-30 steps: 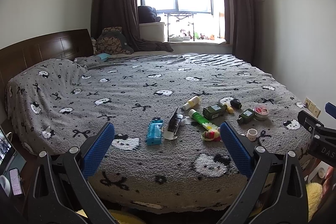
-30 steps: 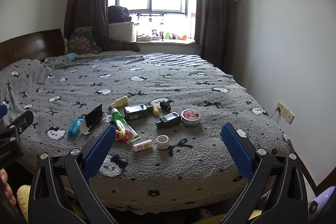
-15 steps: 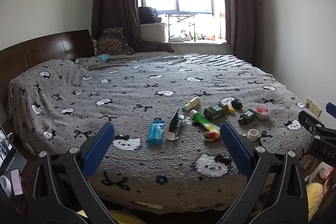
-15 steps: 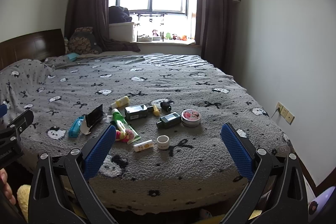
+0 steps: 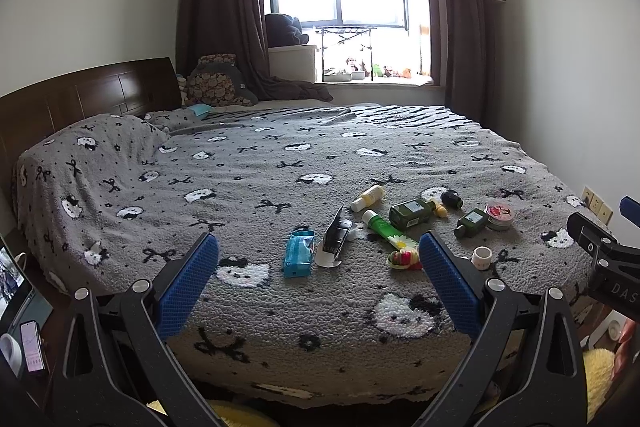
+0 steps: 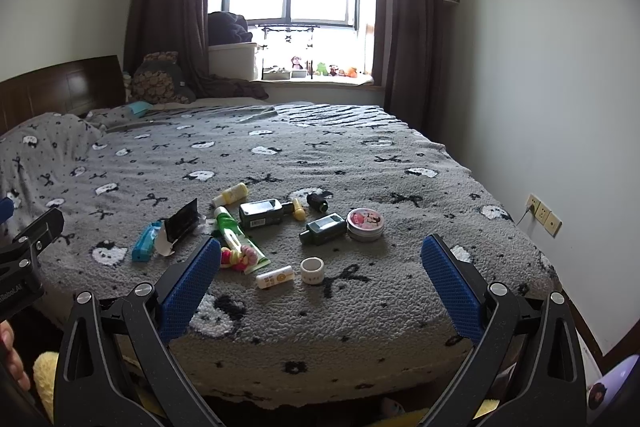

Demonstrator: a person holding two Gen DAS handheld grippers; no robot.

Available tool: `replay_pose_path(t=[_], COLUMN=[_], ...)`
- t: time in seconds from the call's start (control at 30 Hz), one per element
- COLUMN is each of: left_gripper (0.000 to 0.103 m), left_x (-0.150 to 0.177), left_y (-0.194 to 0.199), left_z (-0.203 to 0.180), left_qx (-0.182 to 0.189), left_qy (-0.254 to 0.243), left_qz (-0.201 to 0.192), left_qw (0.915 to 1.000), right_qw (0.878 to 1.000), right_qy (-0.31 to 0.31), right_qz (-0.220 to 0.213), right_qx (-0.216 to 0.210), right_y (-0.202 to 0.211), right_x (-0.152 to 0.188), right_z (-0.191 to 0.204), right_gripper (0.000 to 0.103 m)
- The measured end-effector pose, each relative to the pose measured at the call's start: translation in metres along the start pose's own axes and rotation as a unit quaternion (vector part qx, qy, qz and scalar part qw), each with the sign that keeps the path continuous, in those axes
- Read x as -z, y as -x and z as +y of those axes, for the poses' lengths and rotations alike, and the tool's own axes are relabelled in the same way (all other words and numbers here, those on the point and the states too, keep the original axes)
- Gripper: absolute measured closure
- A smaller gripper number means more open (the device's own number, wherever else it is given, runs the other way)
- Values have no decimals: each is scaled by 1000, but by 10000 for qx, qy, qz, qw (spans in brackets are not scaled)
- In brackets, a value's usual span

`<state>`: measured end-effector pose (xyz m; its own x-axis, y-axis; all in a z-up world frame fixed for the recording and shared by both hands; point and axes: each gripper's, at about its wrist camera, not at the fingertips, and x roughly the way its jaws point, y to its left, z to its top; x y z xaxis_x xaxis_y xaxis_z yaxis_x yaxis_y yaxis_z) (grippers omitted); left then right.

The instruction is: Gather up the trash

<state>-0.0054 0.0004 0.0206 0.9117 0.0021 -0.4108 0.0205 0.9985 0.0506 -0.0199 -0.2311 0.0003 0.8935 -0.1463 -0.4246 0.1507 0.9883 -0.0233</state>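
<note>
On the bed (image 5: 248, 163), litter clusters near the tin (image 6: 365, 223); both tools, left (image 5: 318, 283) and right (image 6: 320, 285), hang spread and empty, probably choosing.

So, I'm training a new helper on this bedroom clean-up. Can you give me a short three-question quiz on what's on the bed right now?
1. True or false: the left gripper is shut on the blue packet.
2. Which lies closest to the round tin? A) the small dark green bottle B) the yellow bottle C) the blue packet.
3. Fill in: the small white cap lies on the grey ___.

Key: 1 false, both grippers are open and empty; 2 A; 3 blanket.
</note>
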Motion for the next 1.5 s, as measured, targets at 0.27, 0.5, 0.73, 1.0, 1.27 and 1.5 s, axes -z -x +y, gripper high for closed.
replay_pose_path(t=[0.27,0.5,0.73,1.0,1.27,1.5], left_gripper=[8,8,8,8,8,8], left_x=[0,1,1,2,2,2], left_y=[2,4,4,4,5,5], left_z=[1,3,3,3,2,2], left_qx=[2,-17,-19,-23,-25,-29], left_qy=[-18,-4,-9,-14,-13,-16], left_qz=[-10,-37,-44,-45,-50,-48], left_qw=[10000,10000,10000,10000,10000,10000], right_qw=[10000,10000,10000,10000,10000,10000], right_qy=[-9,-11,-11,-9,-8,-8], right_qz=[-10,-17,-16,-11,-13,-19], right_qx=[-8,-9,-11,-18,-13,-8], right_y=[1,1,1,1,1,2], right_x=[1,0,0,0,0,0], right_z=[0,1,1,1,1,2], right_gripper=[3,3,3,3,3,3])
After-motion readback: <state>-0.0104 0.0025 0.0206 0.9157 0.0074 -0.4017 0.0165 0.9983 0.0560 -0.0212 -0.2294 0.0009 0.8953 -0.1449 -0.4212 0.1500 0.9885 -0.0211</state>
